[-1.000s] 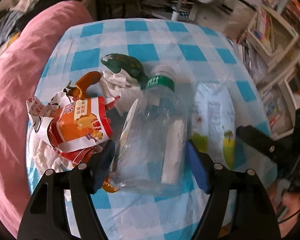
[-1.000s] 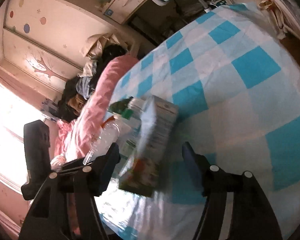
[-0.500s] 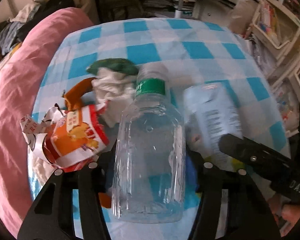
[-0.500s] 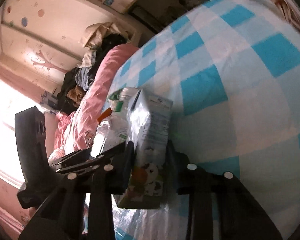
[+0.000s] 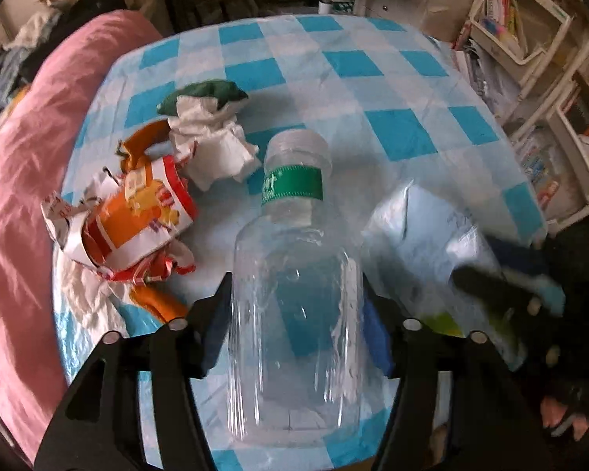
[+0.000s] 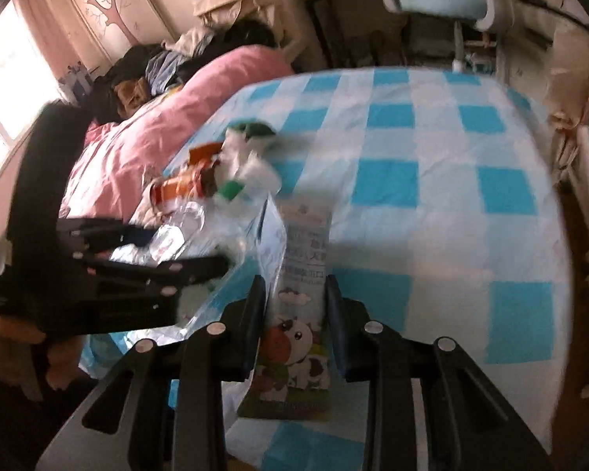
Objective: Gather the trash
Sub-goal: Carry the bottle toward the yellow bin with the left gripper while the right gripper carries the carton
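Observation:
A clear plastic bottle (image 5: 294, 274) with a green label band sits between the pads of my left gripper (image 5: 294, 314). The pads touch its sides, though the jaws are opening a little. My right gripper (image 6: 294, 294) is shut on a light blue milk carton (image 6: 302, 243) with a cartoon cow, held upright just right of the bottle. In the left wrist view the carton (image 5: 424, 243) appears blurred beside the bottle. On the checked cloth to the left lie a crumpled orange-red wrapper (image 5: 137, 216), white tissue (image 5: 212, 149), a green scrap (image 5: 204, 92) and an orange peel (image 5: 157, 302).
The table (image 5: 333, 78) wears a blue-and-white checked cloth. A pink duvet (image 5: 19, 196) presses against its left edge. Cluttered white shelves (image 5: 549, 78) stand to the right, and a pale blue chair (image 6: 439, 4) stands beyond the far edge.
My left gripper has closed around the bottle, which now stands nearer the camera. My right gripper has closed on the carton and rolled, so that the carton now stands upright.

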The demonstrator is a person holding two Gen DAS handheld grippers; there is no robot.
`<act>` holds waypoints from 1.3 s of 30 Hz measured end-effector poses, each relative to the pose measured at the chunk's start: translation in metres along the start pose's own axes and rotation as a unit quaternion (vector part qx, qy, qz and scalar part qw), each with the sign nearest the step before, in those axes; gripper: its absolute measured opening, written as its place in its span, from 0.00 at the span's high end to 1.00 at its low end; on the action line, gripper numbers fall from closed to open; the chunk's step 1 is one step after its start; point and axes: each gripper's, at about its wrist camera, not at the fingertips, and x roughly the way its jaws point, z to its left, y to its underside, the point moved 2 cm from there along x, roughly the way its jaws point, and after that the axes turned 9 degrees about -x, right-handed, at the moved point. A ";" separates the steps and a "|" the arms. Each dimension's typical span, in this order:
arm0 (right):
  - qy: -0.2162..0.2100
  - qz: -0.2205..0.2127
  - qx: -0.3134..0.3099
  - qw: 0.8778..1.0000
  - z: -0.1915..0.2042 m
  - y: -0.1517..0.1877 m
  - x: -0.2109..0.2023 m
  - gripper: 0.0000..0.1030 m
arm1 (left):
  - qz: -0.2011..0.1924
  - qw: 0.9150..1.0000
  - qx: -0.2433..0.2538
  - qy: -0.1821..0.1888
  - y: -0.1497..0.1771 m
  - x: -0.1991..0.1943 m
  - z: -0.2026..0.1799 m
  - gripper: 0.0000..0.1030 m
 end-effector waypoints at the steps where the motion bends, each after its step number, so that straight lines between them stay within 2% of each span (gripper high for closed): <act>1: -0.001 -0.002 0.003 1.000 0.001 0.000 0.002 0.69 | -0.004 1.000 -0.001 -0.006 0.000 0.001 0.000 0.41; 3: 0.004 -0.007 -0.002 1.000 0.000 0.000 0.000 0.69 | -0.006 1.000 -0.009 -0.012 0.000 0.004 0.003 0.47; 5: 0.003 -0.014 0.002 1.000 0.002 0.001 -0.004 0.69 | -0.012 1.000 -0.017 -0.008 0.001 0.000 0.007 0.48; 13: -0.045 -0.067 0.055 0.995 0.000 0.010 -0.029 0.70 | -0.085 0.994 -0.068 0.026 0.013 -0.046 0.024 0.48; 17: -0.026 -0.046 0.041 0.998 0.005 0.017 -0.025 0.70 | -0.106 0.989 -0.092 0.036 0.027 -0.063 0.034 0.48; 19: -0.018 -0.011 0.019 1.000 0.012 0.024 -0.014 0.69 | -0.112 0.987 -0.102 0.044 0.034 -0.070 0.038 0.48; 21: 0.004 0.003 -0.009 1.000 0.021 0.030 -0.005 0.67 | -0.115 0.987 -0.107 0.045 0.043 -0.075 0.040 0.48; 25: 0.009 -0.008 -0.013 1.000 0.027 0.033 -0.007 0.68 | -0.122 0.985 -0.115 0.046 0.062 -0.082 0.043 0.48; 31: -0.064 -0.071 0.023 0.995 0.034 0.047 -0.045 0.68 | -0.153 0.976 -0.142 0.057 0.095 -0.107 0.056 0.48; 35: -0.120 -0.096 0.048 0.987 0.038 0.061 -0.062 0.68 | -0.179 0.970 -0.154 0.055 0.116 -0.123 0.062 0.48; 39: -0.159 -0.100 0.055 0.981 0.048 0.075 -0.070 0.68 | -0.188 0.967 -0.163 0.053 0.133 -0.132 0.064 0.48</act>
